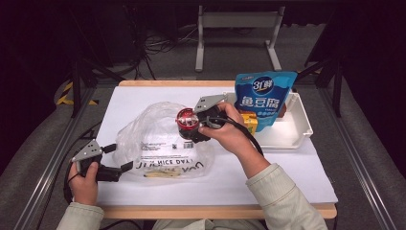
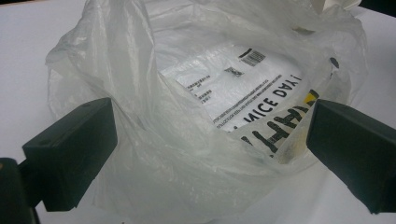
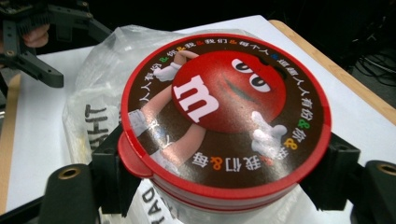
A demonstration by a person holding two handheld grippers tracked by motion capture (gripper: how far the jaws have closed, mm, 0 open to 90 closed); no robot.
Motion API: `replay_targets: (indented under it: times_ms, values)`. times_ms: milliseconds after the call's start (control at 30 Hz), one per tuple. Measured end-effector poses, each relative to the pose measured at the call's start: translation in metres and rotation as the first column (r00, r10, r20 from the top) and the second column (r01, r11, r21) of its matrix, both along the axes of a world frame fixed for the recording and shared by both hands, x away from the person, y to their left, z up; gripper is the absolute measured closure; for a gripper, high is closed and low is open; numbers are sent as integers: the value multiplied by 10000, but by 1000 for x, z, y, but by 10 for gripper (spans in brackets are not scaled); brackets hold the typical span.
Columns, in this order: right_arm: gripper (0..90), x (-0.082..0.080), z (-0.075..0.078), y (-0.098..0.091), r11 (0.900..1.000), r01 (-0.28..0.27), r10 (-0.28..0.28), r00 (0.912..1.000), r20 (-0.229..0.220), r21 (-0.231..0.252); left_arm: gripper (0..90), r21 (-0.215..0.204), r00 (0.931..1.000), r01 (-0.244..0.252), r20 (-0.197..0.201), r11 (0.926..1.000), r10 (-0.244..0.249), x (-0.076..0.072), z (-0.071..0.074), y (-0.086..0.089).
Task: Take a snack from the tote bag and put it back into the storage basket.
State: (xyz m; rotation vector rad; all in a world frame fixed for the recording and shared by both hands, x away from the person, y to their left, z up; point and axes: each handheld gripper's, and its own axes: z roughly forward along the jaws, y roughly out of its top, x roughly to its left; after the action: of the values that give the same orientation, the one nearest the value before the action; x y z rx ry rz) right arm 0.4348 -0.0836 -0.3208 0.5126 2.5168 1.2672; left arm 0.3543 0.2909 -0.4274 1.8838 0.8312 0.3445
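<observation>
Right now the tub [image 3: 224,121], a round candy container with a red-rimmed lid, sits pinched between the jaws of the right gripper [image 1: 194,127], held above the open mouth of the clear bag [image 1: 158,143] near the table's middle. At the near left, the left gripper [image 1: 115,160] rests with its jaws spread around the bag's edge, the plastic loose between them. To the far right, a blue pouch [image 1: 263,96] stands in a white tray [image 1: 299,127].

A wood-edged bench [image 1: 225,210] with a white top stands on grey floor [image 1: 28,163]; cables [image 1: 158,45] and a grey frame [image 1: 237,21] lie beyond, in darkness.
</observation>
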Motion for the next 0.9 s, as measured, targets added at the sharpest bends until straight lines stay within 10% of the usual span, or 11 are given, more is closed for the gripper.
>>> replay_targets:
  times_ms: [900]
  values:
    - [254, -15, 19, -69, 9956, 905, -909, 9957, 176, 259, 23, 52, 10000, -24, 1, 10000, 24, 0, 0, -1]
